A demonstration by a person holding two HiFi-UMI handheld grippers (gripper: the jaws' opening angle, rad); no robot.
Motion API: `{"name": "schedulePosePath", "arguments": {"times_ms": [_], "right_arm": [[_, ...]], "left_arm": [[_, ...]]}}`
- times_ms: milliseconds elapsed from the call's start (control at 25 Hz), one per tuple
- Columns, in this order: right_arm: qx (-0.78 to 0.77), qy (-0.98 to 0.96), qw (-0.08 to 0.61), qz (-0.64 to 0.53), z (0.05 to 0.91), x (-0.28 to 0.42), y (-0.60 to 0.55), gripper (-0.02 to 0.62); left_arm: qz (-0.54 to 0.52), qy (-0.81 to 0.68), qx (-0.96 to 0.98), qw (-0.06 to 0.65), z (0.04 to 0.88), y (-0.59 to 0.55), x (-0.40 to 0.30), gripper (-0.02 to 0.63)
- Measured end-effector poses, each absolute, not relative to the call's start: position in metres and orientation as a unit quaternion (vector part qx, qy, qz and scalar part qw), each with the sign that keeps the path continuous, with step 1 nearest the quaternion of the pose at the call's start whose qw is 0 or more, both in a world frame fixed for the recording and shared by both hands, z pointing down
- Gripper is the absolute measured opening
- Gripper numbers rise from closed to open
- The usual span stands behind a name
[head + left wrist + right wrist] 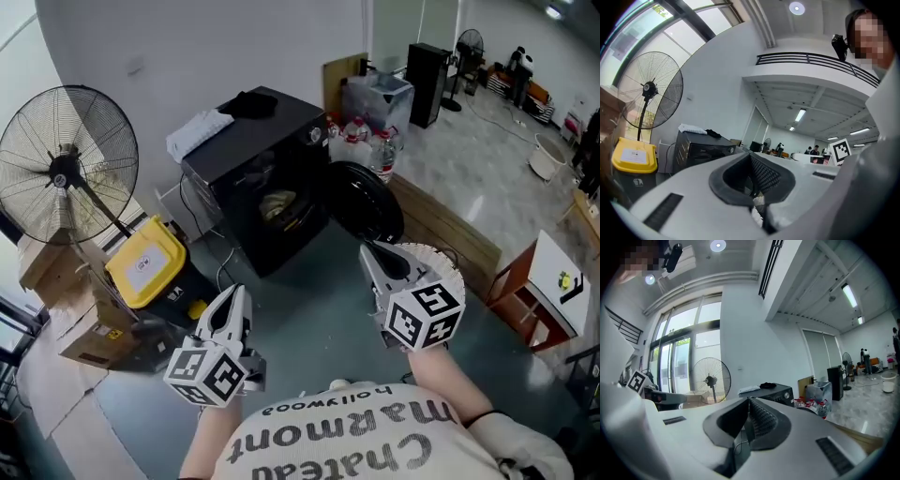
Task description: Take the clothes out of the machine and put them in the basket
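Your left gripper (232, 298) and your right gripper (369, 253) are held out in front of you, both pointing level toward the black washing machine (267, 178) and well apart from it; each gripper view shows its jaws clenched tight together with nothing between them. The machine stands by the white wall; its round door (367, 202) is swung open on the right side in the head view; the clothes (277, 205) lie inside the drum as a pale bundle behind the opening. On the machine's top rest a folded white cloth (198, 134) and, just beside it, a black cloth (249, 103). The basket (448, 265) shows only as a white slatted rim behind your right gripper, on the floor near the open door; the gripper hides most of it, so you cannot tell what it holds. A large standing fan (66, 159) is at the left; a yellow-lidded bin (145, 262) sits between the fan and the machine; water bottles (361, 133) stand beyond the machine.
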State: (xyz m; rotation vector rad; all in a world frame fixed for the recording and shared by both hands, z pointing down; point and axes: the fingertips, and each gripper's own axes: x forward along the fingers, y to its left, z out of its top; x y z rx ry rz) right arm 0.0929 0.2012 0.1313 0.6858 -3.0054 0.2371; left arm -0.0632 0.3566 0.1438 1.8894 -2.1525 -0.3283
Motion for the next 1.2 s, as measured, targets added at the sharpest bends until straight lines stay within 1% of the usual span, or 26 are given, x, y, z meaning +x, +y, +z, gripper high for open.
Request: {"name": "schedulePosePath", "arguments": {"times_ms": [280,520,880,1000,1200], "right_arm": [[0.203,-0.974,0.039,0.095,0.155,0.102,0.151,0.035],[0.205,-0.968,0.054,0.137,0.185,0.099,0.121,0.035],[0.199,-0.964,0.089,0.15,0.213,0.055,0.078,0.035],[0.201,-0.962,0.097,0.156,0.218,0.032,0.059,0.035],[0.197,-0.963,0.104,0.155,0.219,-0.017,0.026,0.035]], "left_arm": [[-0.111,-0.757,0.629,0.139,0.16,0.31,-0.05,0.009],[-0.098,-0.758,0.625,0.156,0.173,0.284,-0.053,0.009],[-0.104,-0.755,0.622,0.182,0.196,0.231,-0.097,0.009],[-0.101,-0.75,0.625,0.191,0.202,0.208,-0.119,0.009],[-0.106,-0.749,0.627,0.187,0.198,0.168,-0.167,0.009]]}}
